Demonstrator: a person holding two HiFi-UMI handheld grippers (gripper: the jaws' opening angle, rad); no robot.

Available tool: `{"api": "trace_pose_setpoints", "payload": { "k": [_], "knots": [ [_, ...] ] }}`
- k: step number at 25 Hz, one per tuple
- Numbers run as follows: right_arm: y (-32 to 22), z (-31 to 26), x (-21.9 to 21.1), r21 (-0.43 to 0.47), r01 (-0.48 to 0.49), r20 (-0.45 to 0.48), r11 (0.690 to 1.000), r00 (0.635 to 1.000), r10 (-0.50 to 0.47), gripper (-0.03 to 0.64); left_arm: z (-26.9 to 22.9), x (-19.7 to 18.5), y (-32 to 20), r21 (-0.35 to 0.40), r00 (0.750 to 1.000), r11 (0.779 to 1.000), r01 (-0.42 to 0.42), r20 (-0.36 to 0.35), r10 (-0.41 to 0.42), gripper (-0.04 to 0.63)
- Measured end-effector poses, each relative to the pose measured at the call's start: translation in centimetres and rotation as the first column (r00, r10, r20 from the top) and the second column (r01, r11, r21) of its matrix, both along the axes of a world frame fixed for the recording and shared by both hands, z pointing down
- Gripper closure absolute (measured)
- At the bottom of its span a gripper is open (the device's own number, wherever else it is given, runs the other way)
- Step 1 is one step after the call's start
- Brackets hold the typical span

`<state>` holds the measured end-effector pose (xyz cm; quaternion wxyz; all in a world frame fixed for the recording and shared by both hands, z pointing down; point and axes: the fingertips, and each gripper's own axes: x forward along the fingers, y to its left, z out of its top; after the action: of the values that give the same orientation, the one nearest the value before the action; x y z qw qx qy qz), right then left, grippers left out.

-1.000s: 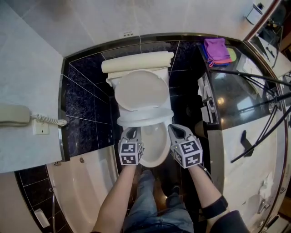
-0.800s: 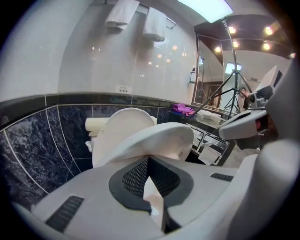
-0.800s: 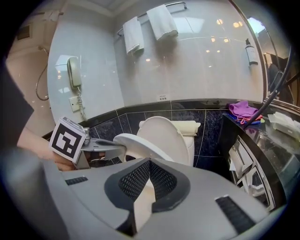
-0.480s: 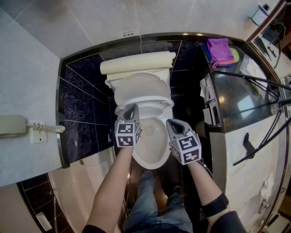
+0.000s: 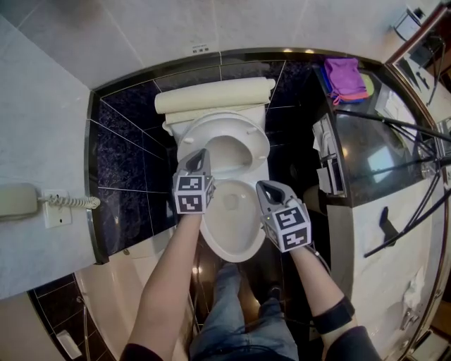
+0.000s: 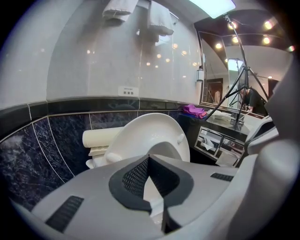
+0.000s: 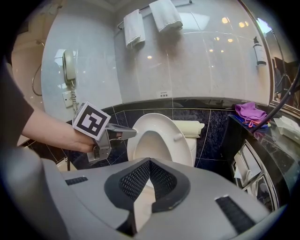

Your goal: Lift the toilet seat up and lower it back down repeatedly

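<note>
Bathroom, seen from above: a pale wall over a band of dark tiles [image 5: 127, 155], with one toilet [image 5: 232, 236] at centre. Its one seat [image 5: 261, 144] stands raised, leaning back toward the tank [image 5: 211, 96], so the bowl lies uncovered.

You hold two grippers. Your left gripper [image 5: 200, 152] has its jaws together with nothing between them, and its tip is at the seat's left edge. Whether it touches the seat is not clear. Your right gripper [image 5: 266, 186] hovers beside the bowl's right rim, apart from the seat, with its jaws together and empty.

Also shown are one wall phone [image 5: 17, 201] at left, two white towels [image 7: 134, 27] [image 7: 164, 14] hung on the wall above, and one purple cloth [image 5: 344, 74] on the counter at right.
</note>
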<state>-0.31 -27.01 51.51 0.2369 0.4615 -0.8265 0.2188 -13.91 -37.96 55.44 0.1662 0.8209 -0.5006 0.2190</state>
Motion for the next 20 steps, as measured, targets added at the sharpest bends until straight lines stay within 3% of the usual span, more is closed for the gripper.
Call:
{"api": "trace_pose_setpoints", "payload": {
  "k": [12,20],
  "knots": [
    [1.5,-1.7,-0.9,0.009,0.036,-0.008,0.999,0.999,-0.036,0.600,-2.7,-1.2,3.8,0.019,1.000,1.000,0.021,-0.006,-0.021,0.604],
    [4.9,-6.3,0.0,0.059,0.078,-0.011,0.995,0.997,-0.078,0.600,-9.1,-0.9,11.6,0.055,0.999,0.998,0.038,0.004,-0.038,0.604]
  ]
}}
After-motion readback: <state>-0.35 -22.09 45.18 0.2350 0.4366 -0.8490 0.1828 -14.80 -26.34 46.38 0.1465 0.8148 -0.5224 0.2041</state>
